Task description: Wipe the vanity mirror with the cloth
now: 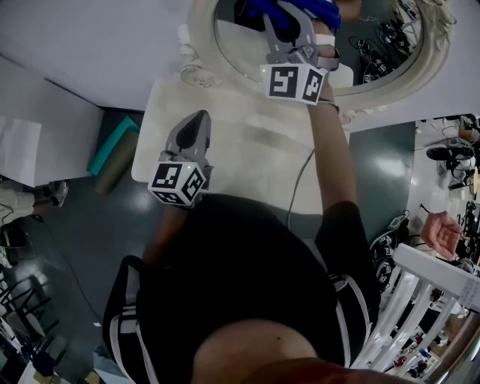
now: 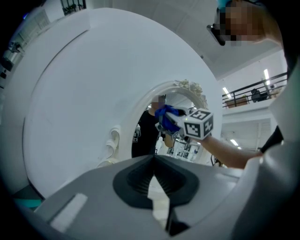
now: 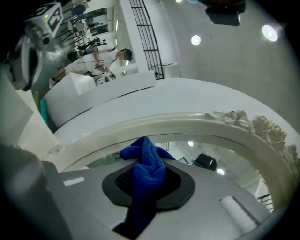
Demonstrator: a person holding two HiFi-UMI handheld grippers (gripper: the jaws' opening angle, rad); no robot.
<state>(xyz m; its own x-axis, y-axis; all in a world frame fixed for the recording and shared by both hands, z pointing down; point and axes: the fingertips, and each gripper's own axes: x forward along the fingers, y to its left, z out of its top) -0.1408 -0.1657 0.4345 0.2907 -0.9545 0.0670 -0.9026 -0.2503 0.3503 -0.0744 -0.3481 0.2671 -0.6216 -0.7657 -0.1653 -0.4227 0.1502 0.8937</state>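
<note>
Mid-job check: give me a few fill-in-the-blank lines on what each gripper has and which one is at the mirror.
The right gripper is shut on a ____ cloth.
The left gripper has its jaws shut and holds ____.
The gripper nearest the vanity mirror is the ____ one.
Missing words: blue; nothing; right.

No legible text, brand or number anywhere, only square black-and-white coded markers on the left marker cube (image 1: 178, 182) and right marker cube (image 1: 295, 82).
</note>
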